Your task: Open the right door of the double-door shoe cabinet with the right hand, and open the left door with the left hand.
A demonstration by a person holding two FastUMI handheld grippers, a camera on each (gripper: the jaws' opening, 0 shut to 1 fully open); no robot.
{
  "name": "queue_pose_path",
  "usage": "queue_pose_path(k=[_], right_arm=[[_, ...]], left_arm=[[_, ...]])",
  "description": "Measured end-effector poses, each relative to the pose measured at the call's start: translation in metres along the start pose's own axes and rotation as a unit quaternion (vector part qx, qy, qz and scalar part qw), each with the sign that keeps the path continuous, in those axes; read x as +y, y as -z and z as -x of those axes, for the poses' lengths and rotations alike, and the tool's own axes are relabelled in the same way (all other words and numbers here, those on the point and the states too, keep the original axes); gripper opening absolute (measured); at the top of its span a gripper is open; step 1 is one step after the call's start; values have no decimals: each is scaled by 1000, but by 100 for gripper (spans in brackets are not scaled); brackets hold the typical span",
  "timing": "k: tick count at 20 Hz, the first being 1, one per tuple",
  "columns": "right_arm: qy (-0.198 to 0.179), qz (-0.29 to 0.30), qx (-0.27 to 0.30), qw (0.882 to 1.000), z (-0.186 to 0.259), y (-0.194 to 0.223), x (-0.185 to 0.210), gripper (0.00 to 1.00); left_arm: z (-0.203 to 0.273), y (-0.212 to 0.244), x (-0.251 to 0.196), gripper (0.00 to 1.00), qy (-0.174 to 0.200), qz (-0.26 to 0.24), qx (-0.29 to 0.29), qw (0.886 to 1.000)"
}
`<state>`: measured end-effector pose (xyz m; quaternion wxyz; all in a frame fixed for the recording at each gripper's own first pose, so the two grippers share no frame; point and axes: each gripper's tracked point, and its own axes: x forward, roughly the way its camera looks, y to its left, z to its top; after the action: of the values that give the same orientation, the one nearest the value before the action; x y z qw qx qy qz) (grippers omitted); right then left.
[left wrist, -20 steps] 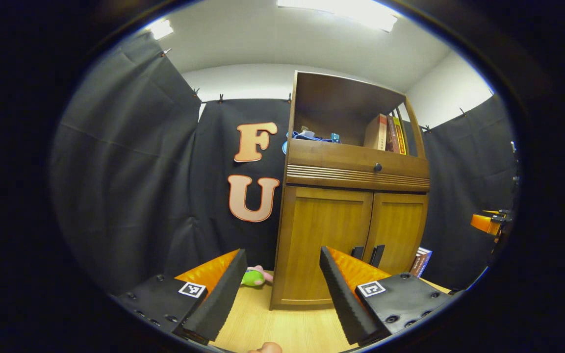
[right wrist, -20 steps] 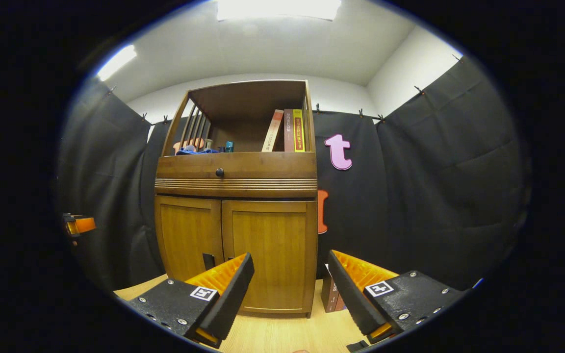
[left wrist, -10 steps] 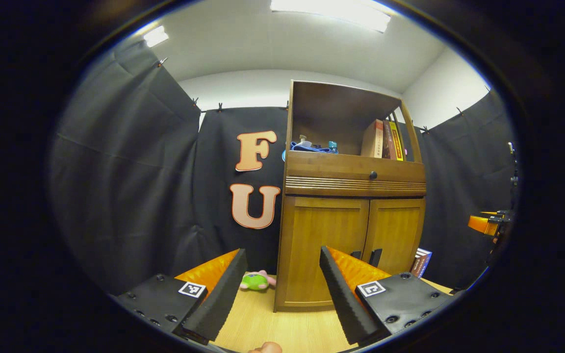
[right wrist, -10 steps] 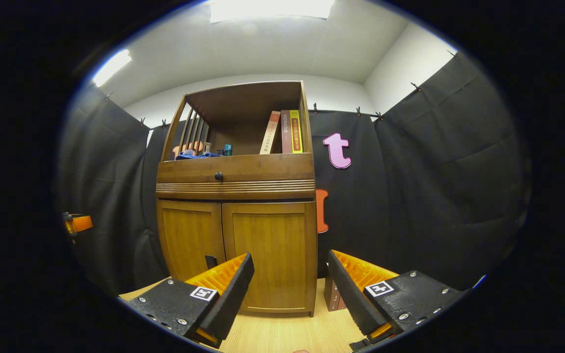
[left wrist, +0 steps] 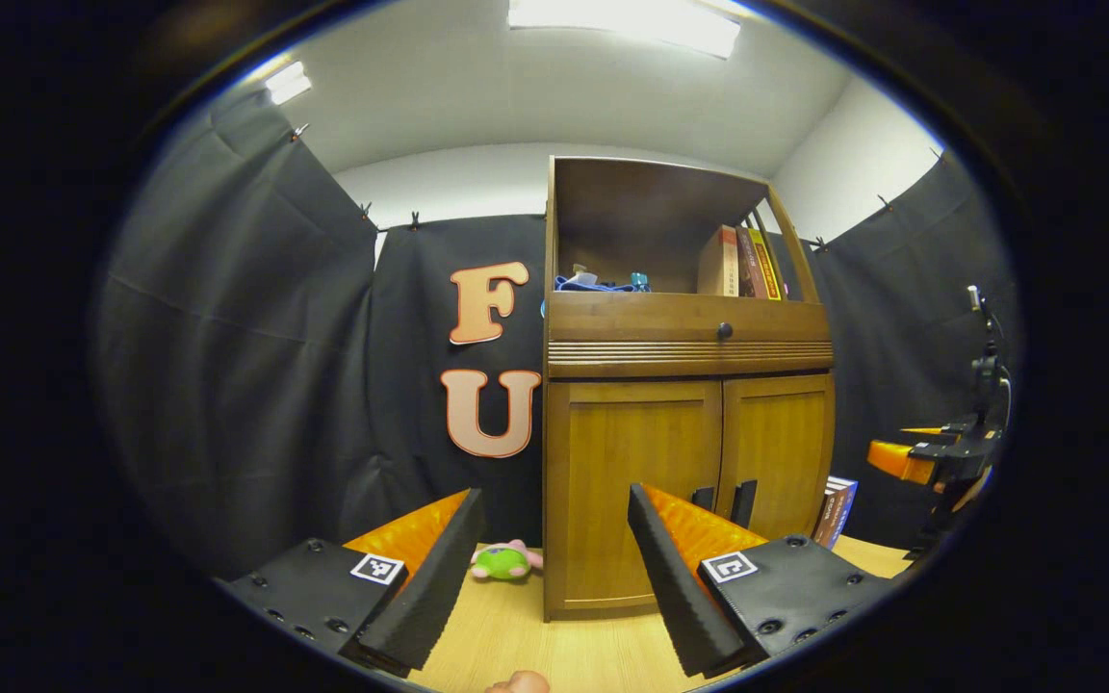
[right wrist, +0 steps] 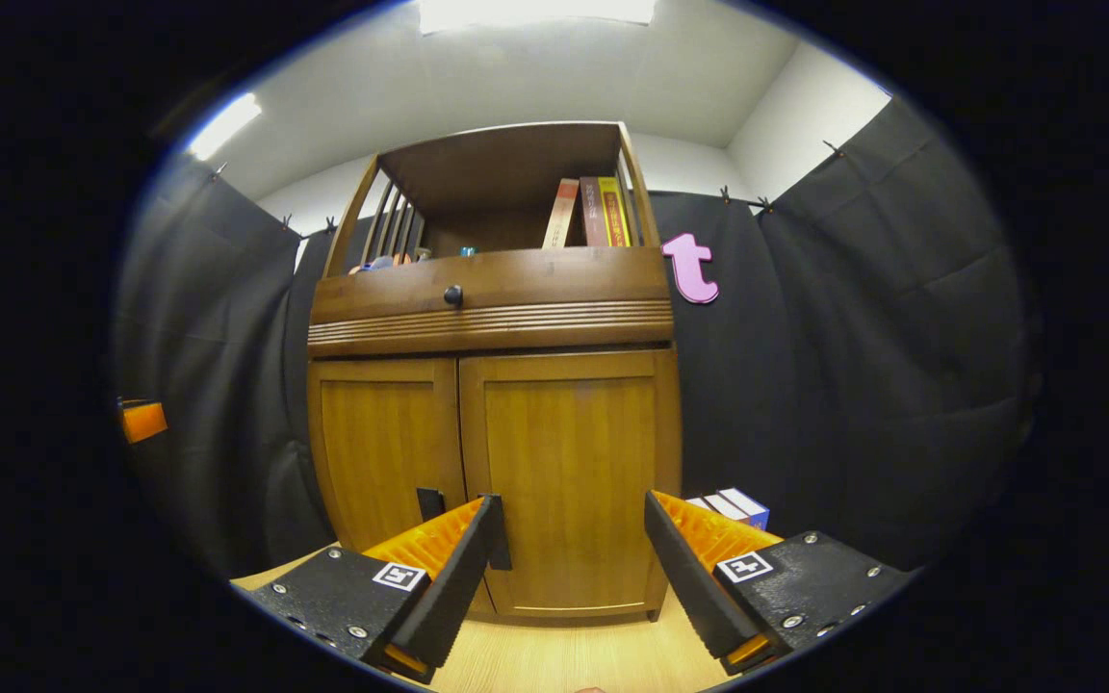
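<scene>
1. Left gripper [left wrist: 550, 577]: seen at the bottom of the left gripper view with its fingers spread wide and nothing between them; a square black-and-white marker tag is fixed on each finger base.
2. Right gripper [right wrist: 569, 568]: seen at the bottom of the right gripper view, likewise spread wide and empty, with the same kind of marker tags; its body is also seen far off at the right edge of the left gripper view.
3. Wooden floor [left wrist: 516, 635]: pale planks beneath both grippers.
4. Green plush toy [left wrist: 502, 561]: lying on the floor just beside the cabinet's left side.
5. Shoe cabinet [right wrist: 492, 318]: standing upright on the floor against the black cloth wall, ahead of both grippers and apart from them.
6. Left door [right wrist: 383, 452] and right door [right wrist: 569, 462]: both closed and flush, each with a dark handle near the centre seam, low down; the right door's handle [right wrist: 499, 534] sits just beside the right gripper's left finger.
7. Drawer knob [right wrist: 453, 295]: dark and round, on the drawer front above the doors.
8. Boxes [right wrist: 733, 505]: on the floor to the right of the cabinet; their print is too small to be read.
9. Books [right wrist: 593, 212]: upright in the open top shelf; the spine lettering is not legible.
</scene>
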<state>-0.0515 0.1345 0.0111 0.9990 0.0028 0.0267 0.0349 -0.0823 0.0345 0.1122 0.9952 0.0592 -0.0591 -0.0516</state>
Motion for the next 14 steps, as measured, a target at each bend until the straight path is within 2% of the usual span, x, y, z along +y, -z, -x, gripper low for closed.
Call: queue_pose_path(k=[2,8,14], right_arm=[[-7,5,6,1000,-18,17,16,94],[-29,12,38,999,-77,77,56,94],[-28,17,69,997,-132,133,72,94]], left_arm=[[-3,8,8,98,-5,1,4,1000],[-9,22,28,96,-9,11,10,1000],[-4,32,57,97,-43,-7,8,999]])
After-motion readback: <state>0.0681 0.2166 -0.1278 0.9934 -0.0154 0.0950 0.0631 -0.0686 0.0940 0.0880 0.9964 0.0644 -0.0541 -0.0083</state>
